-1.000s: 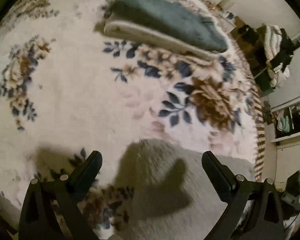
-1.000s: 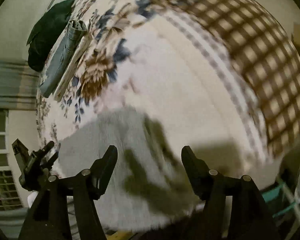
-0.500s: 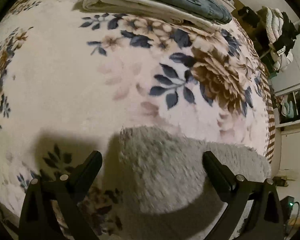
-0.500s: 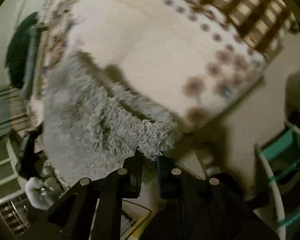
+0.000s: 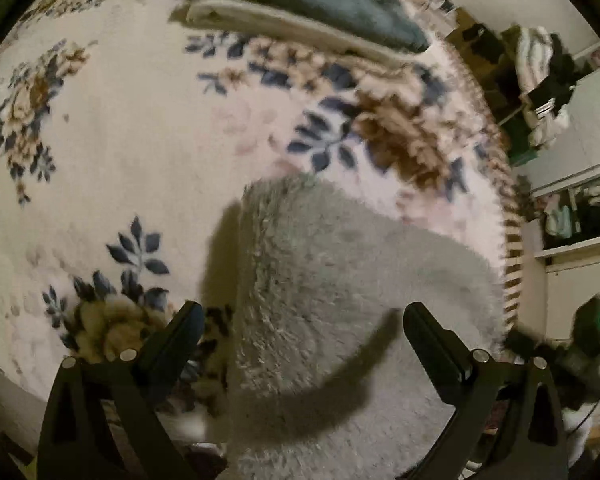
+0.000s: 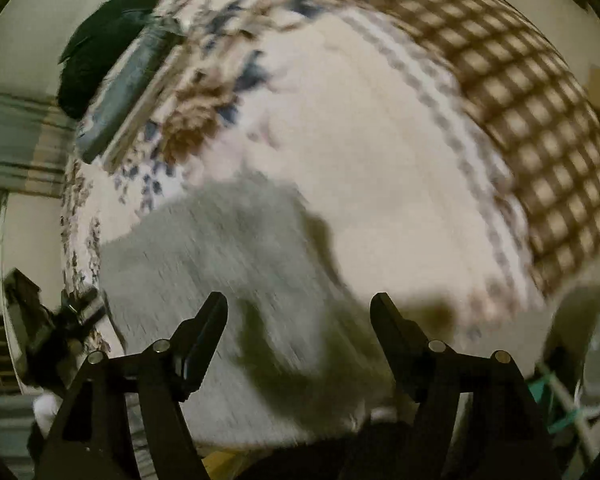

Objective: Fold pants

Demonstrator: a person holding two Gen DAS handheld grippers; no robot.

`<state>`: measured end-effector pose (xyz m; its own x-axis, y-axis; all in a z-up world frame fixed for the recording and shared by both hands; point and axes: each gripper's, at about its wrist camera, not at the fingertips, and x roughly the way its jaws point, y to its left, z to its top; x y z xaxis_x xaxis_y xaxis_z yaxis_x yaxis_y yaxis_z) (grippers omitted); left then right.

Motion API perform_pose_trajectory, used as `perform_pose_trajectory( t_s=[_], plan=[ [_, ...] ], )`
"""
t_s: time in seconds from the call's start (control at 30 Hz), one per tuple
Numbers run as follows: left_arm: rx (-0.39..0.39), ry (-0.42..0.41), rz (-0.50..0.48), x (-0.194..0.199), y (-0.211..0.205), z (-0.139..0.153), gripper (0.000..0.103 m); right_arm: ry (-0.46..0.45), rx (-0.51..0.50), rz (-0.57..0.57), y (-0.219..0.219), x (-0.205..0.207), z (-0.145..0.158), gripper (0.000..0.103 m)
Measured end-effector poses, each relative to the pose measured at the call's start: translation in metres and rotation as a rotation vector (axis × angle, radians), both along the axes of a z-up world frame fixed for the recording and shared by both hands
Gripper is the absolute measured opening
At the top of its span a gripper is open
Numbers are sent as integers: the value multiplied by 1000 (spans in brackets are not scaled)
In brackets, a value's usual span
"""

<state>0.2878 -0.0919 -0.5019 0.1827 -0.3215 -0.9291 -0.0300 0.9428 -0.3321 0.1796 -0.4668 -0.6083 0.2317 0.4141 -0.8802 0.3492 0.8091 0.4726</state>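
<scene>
Grey fluffy pants (image 5: 340, 280) are laid on floral blanket (image 5: 119, 140), lower-centre in both views. Left view only: folded stack (image 5: 308, 12) at top, shelves w/ clothes (image 5: 540, 80) at right edge. Right view only: checked border (image 6: 500, 80) upper right, other gripper seen at lower left, frame blurred. Both grippers are angled steeply down. Left gripper (image 5: 300, 320) is spread wide, pants between the fingers, no contact seen. Right gripper (image 6: 300, 308) jaws have just been opening; wide apart above pants, nothing pinched.
</scene>
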Motion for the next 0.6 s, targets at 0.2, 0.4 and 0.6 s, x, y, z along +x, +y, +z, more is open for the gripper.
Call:
perform_pose_trajectory(
  t_s=[0.2, 0.4, 0.6],
  plan=[
    [-21, 40, -9, 25, -2, -36, 103, 23, -50, -32, 17, 72, -38, 26],
    [-91, 82, 14, 29, 3, -44, 103, 81, -45, -38, 15, 89, -56, 38],
    [-221, 34, 45, -2, 20, -16, 103, 6, 129, -21, -15, 49, -31, 102]
  ],
)
